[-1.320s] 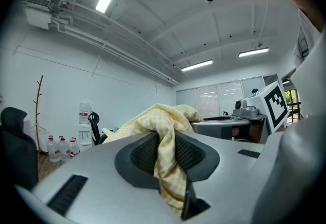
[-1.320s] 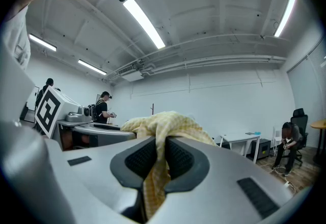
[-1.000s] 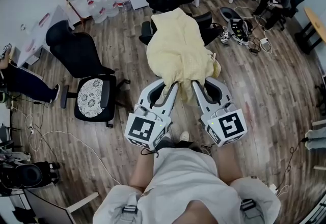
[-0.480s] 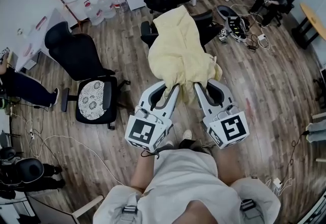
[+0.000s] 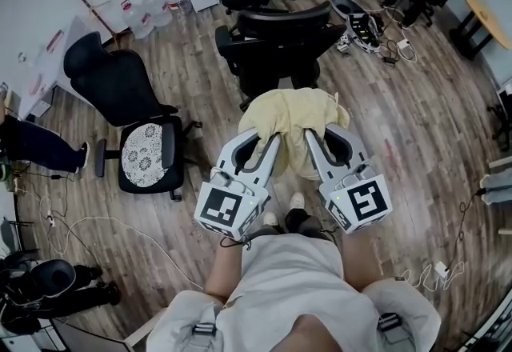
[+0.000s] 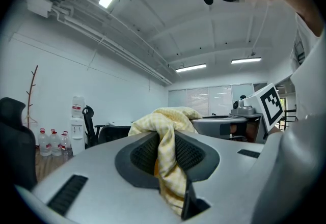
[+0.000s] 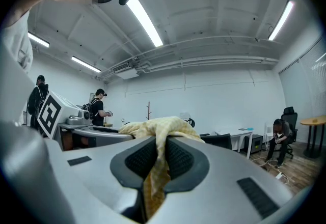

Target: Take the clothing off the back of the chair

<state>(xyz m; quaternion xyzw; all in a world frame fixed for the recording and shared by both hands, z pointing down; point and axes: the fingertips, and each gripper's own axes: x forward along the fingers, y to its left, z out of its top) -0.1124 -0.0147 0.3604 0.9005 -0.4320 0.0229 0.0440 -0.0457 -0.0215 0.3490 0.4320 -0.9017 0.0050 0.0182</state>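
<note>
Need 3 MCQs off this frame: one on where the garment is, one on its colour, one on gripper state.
1. Where is the garment?
A) draped over a chair back
B) bunched between the left gripper and right gripper, short of the black office chair
C) lying on the floor

2. What colour is the garment?
A) pale yellow
B) blue
C) red

3. How do the two grippers stand?
A) both open and empty
B) only the left gripper holds cloth
C) both shut on the garment

Key:
1 B: the head view shows it bunched at the gripper tips, and the chair's back is bare.
2 A: it reads yellow in every view.
3 C: each gripper view shows cloth pinched between its jaws.
</note>
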